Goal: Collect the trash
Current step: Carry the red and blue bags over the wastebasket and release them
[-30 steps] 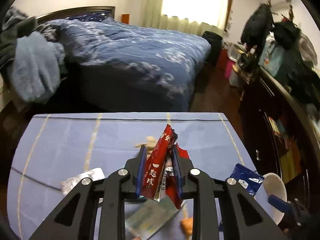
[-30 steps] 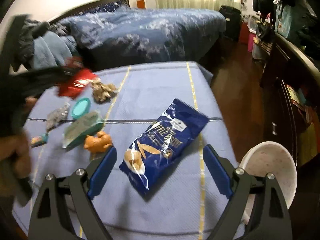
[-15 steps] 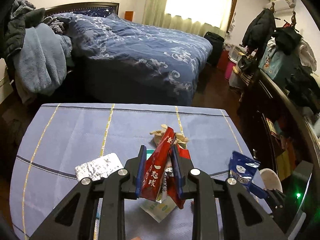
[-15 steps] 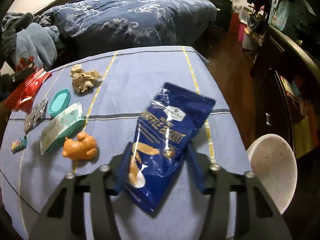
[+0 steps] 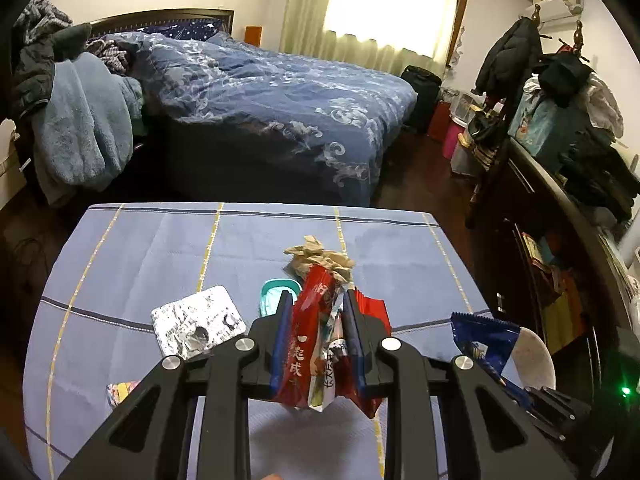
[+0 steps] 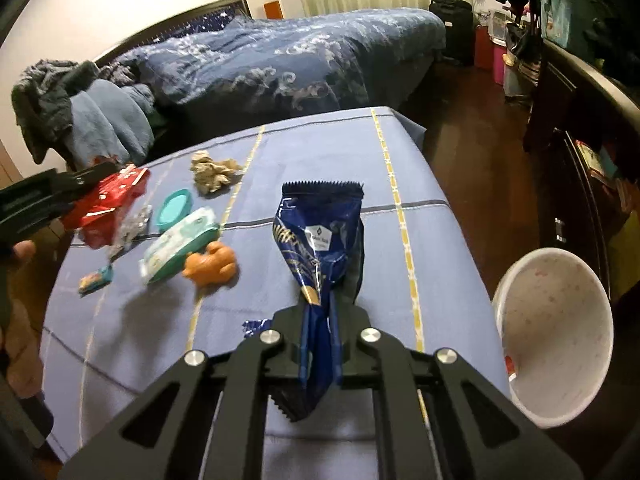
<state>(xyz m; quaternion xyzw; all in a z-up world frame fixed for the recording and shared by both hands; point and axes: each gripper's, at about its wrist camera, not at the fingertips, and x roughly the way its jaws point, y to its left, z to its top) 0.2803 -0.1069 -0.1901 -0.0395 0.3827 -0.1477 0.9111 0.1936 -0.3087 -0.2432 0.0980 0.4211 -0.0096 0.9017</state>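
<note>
My left gripper (image 5: 318, 300) is shut on a red snack wrapper (image 5: 304, 344) and holds it above the blue tablecloth (image 5: 160, 248). In the right wrist view the same gripper (image 6: 92, 178) and its wrapper (image 6: 108, 208) hang at the far left. My right gripper (image 6: 320, 308) has its jaws closing hard on a blue snack bag (image 6: 320, 232). The bag is pinched and crumpled between the pads, and its top end still points away over the table. A white bin (image 6: 556, 336) stands just off the table's right edge. The left wrist view shows the bag (image 5: 484, 340) beside the bin (image 5: 536, 360).
On the cloth lie crumpled brown paper (image 6: 214, 172), a teal lid (image 6: 174, 206), a wipes pack (image 6: 180, 244), an orange toy (image 6: 210, 266), a foil blister pack (image 5: 198, 326) and a small candy wrapper (image 6: 96, 280). A bed stands behind the table and a dark dresser to the right.
My right gripper went from wide open around the flat blue bag to shut on it, bunching it up. My left gripper drew back with the red wrapper, so more of the table shows.
</note>
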